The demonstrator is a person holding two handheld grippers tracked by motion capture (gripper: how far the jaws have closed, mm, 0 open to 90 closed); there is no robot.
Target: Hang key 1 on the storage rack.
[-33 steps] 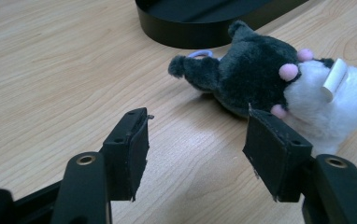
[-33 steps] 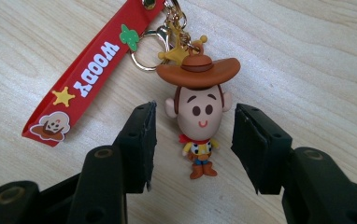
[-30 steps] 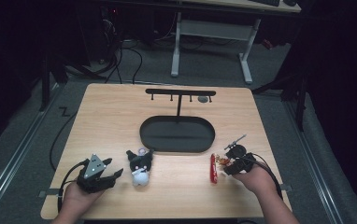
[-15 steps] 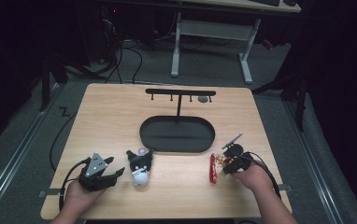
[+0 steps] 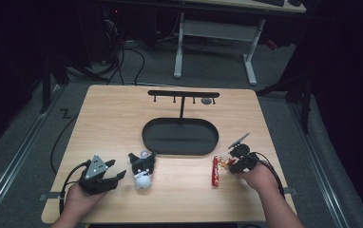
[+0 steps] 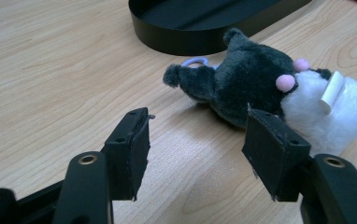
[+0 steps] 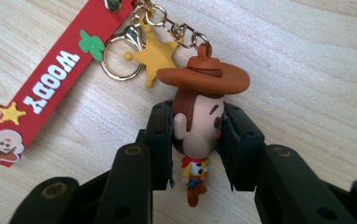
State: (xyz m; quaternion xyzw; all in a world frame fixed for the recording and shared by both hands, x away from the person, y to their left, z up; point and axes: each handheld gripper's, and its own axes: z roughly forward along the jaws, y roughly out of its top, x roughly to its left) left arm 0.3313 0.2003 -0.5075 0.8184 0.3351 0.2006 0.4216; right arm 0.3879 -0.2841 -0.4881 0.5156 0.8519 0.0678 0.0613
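Jaws of the right gripper [image 7: 196, 140], just closed, are clamped on the cowboy figure's [image 7: 198, 122] hard, light head; red strap [image 7: 50, 79] trails loose beside the black tray [image 5: 180, 137]. Left gripper [image 6: 195, 154] is held open, short of the soft toy [image 6: 270, 93].

Three cameras: one fixed above my side of the table, one riding on each of my grippers.

The high view looks forward and down from well off, taking in the whole light wooden table [image 5: 122, 118] and the floor beyond it. My left gripper view sits low and close to the wood, facing along its jaws toward the black-and-white plush toy [image 6: 279, 93] and the black oval tray [image 6: 190, 32], both also seen in the high view. My right gripper view looks steeply down from very near at the small cowboy figure keychain [image 7: 200, 116] and its red rubber strap [image 7: 55, 79], which the high view shares.
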